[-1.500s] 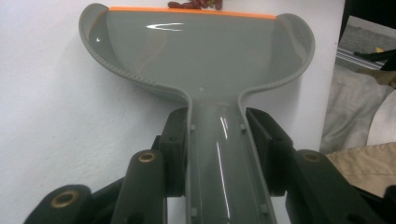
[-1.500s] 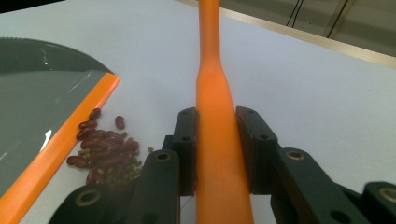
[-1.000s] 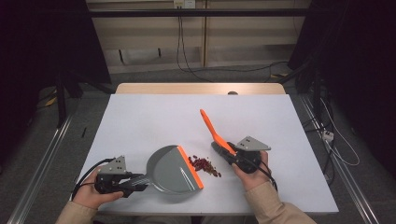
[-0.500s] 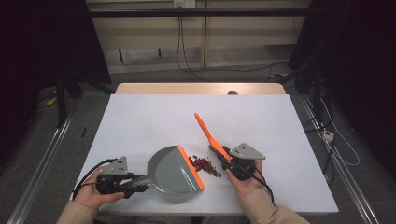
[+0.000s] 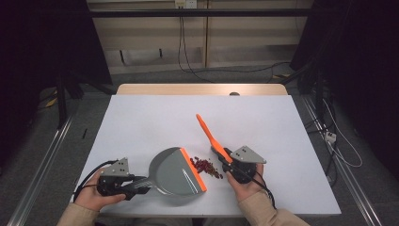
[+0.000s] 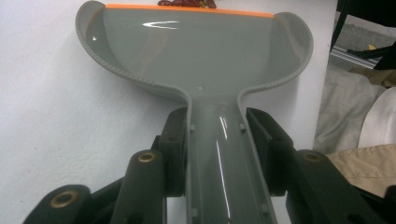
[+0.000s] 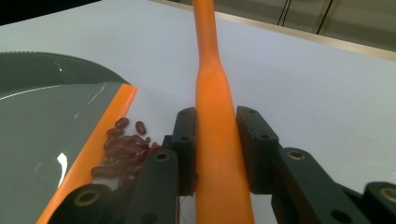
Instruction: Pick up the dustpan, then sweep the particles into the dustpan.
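While both tools grip, the sweep is midway.
Left tool [image 5: 123, 181]: clenched on the dustpan [image 5: 176, 172] handle, pan flat on the counter [image 5: 141, 117].
Right tool [image 5: 234, 165]: clamped on the orange brush [image 5: 211, 136].
Beans [image 5: 206, 166]: heaped at the pan's orange lip.
Next: push them leftward over the lip, pan steady.

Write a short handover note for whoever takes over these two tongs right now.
Left tongs: shut on the dustpan handle, pan flat on the table.
Right tongs: shut on the orange brush, handle slanting up and away.
Beans: a small red pile on the table, against the pan's orange lip.
Done: both tools gripped, pan set beside the pile.
Left: sweep the beans into the pan; none inside yet.
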### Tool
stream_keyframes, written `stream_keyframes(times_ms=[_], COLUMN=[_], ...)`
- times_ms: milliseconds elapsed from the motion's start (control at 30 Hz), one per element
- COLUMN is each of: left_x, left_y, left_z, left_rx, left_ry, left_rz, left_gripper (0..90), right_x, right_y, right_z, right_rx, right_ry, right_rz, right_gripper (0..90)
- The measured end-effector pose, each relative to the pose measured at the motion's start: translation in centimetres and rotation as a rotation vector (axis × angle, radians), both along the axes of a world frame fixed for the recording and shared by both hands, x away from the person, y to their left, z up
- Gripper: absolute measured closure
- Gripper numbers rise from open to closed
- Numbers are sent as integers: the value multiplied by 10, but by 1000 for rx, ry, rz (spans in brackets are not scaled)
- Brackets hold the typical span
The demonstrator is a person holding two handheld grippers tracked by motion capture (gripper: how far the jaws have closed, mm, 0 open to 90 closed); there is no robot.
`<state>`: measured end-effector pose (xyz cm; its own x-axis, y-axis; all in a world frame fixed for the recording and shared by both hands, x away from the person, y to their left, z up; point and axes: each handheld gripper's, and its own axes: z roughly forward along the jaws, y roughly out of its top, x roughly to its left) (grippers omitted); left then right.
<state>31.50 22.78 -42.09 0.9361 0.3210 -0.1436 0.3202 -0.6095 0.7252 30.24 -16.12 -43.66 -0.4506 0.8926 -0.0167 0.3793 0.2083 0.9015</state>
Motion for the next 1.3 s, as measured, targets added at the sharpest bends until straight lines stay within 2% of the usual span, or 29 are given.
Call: stream_keyframes(times_ms=[300,400,500,567,633,667,733,767,800,867,1000,1067,1133,1167,1233,1300], left_x=[0,0,0,0,-1,0,-1,-1,-1,-1,-1,-2,-2,-1,-1,-2], left_y=[-2,-2,-4,-6,-8,-9,-10,-10,-10,-12,-16,-19,-21,-21,-23,-25], left_z=[0,1,1,1,1,1,0,0,1,0,-1,-2,-3,-3,-4,-5], left_rx=[-8,3,-12,1,-7,-11,-13,-15,0,-9,-8,4,-2,13,1,9], left_ry=[7,7,11,12,15,18,24,25,19,25,28,25,31,30,38,36], left_rz=[4,0,4,-2,0,0,1,5,3,5,6,11,9,1,7,13], left_gripper=[618,617,617,617,616,616,616,616,616,615,615,615,614,614,614,613], right_x=[-4,-5,-7,-8,-9,-9,-11,-12,-13,-15,-16,-16,-17,-17,-17,-17], right_y=[5,9,13,16,20,21,25,27,29,31,37,38,40,42,44,45], right_z=[-2,-2,-3,-3,-4,-5,-5,-6,-6,-6,-7,-7,-8,-8,-9,-9], right_rx=[28,35,32,32,31,50,48,62,72,109,129,162,184,190,200,208], right_ry=[11,16,19,23,21,31,28,33,34,46,49,57,60,62,58,59], right_rz=[-6,-7,-1,1,2,-1,0,-2,-3,-3,-1,-8,-11,-9,-11,-10], right_gripper=[696,693,691,689,688,687,686,686,686,686,685,684,684,684,683,683])
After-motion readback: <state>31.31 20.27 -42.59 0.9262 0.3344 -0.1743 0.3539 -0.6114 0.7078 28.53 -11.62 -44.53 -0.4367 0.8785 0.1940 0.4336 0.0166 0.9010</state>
